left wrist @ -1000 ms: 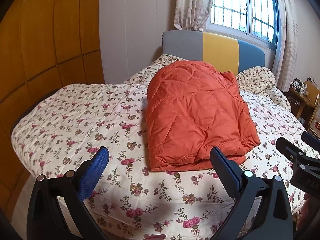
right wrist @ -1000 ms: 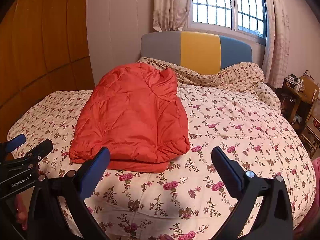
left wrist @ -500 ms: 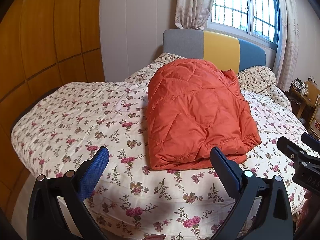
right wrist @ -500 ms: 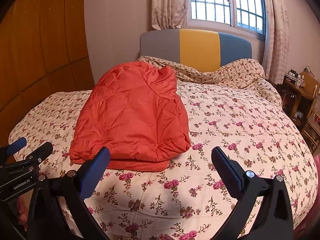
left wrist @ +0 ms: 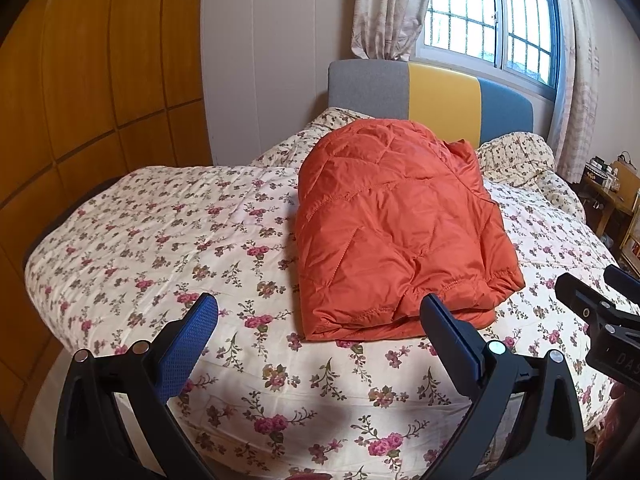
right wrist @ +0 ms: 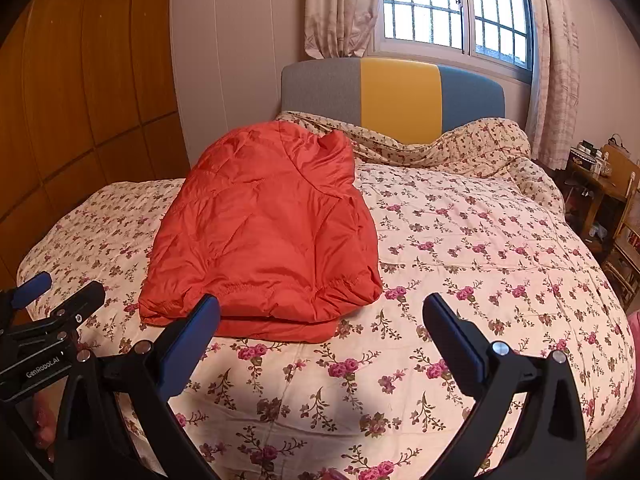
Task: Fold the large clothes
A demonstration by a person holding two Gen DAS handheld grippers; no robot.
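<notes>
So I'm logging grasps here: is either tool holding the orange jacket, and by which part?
Nothing is held. The left tool and right tool are both open, short of the folded orange puffer jacket on the bed.

A bed (left wrist: 168,240) fills the room's middle, spread with a cream quilt (right wrist: 480,248) printed all over in pink and brown flower sprigs, its far end bunched into loose folds against a headboard (right wrist: 400,94) of grey, yellow and blue panels. Directly on the quilt, left of the bed's centre in the right wrist view, lies an orange quilted jacket (left wrist: 396,232), folded into a thick, puffy bundle. Its stitched, elasticated hem edges face the foot of the bed, layers stacked one on another.
</notes>
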